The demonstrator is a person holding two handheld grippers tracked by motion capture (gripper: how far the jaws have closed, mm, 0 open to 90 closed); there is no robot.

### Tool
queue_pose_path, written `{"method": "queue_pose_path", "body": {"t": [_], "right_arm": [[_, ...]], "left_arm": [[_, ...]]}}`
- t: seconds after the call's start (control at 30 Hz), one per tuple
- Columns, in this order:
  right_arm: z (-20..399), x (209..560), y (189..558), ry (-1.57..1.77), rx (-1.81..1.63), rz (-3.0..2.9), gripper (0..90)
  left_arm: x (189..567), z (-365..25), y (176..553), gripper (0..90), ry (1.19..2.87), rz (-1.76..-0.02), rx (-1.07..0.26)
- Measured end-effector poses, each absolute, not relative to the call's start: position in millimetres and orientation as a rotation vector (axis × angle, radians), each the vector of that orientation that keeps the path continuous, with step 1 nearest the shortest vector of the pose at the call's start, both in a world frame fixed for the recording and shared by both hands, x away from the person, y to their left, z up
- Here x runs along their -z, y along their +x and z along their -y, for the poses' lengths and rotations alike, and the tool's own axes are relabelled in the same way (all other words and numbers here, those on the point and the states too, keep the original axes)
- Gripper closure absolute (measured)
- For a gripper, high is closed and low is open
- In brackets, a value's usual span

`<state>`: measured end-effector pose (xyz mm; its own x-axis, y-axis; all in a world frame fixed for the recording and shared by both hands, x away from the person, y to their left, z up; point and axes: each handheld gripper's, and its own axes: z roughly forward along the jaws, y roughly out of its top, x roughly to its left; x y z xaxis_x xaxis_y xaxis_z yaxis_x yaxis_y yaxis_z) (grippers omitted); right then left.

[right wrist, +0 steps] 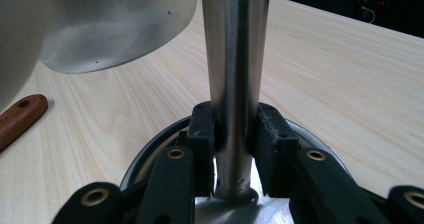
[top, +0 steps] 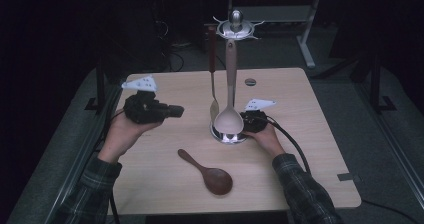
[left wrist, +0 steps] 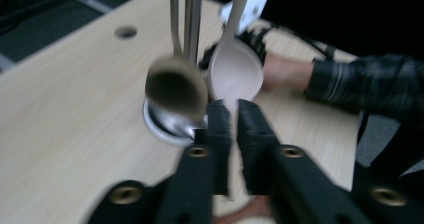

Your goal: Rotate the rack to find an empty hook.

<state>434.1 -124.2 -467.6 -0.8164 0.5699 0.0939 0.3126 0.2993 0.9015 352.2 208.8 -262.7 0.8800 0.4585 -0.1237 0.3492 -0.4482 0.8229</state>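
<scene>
A metal utensil stand (top: pixel 228 135) with a round base rises at mid-table. From its top hang a cream ladle (top: pixel 229 121) and a thin metal spoon (top: pixel 214 106) with a dark handle. My right gripper (top: pixel 244 125) rests low at the base, shut on the stand's pole (right wrist: pixel 232 59); the pads (right wrist: pixel 202 134) press it from both sides. To the stand's left my left gripper (top: pixel 180 110) is held above the table and points toward it. Its jaws are shut with nothing between them (left wrist: pixel 231 109), just short of the ladle bowl (left wrist: pixel 236 74). A brown wooden spoon (top: pixel 211 175) lies flat nearer the front edge.
The wooden table (top: pixel 310 149) has a round cable hole (top: pixel 250 82) at the back. Dark floor, cables and a table frame lie beyond the far edge. The wooden spoon's handle end (right wrist: pixel 20 116) lies left of the base in the right gripper view.
</scene>
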Motion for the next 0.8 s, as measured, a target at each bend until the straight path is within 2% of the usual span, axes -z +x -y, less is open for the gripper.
{"method": "queue_pose_path", "body": {"t": [0.57,0.8], "right_arm": [[124.1,467.1,435.1,0.802,-1.524,-2.332,71.2],[124.1,467.2,434.8,0.810,-1.525,-2.332,71.1]], "left_arm": [[149.2,-148.9,391.5,89.8,2.071,-0.428,-0.221],[124.7,-128.9,404.2,89.8,2.086,-0.416,-0.272]]}}
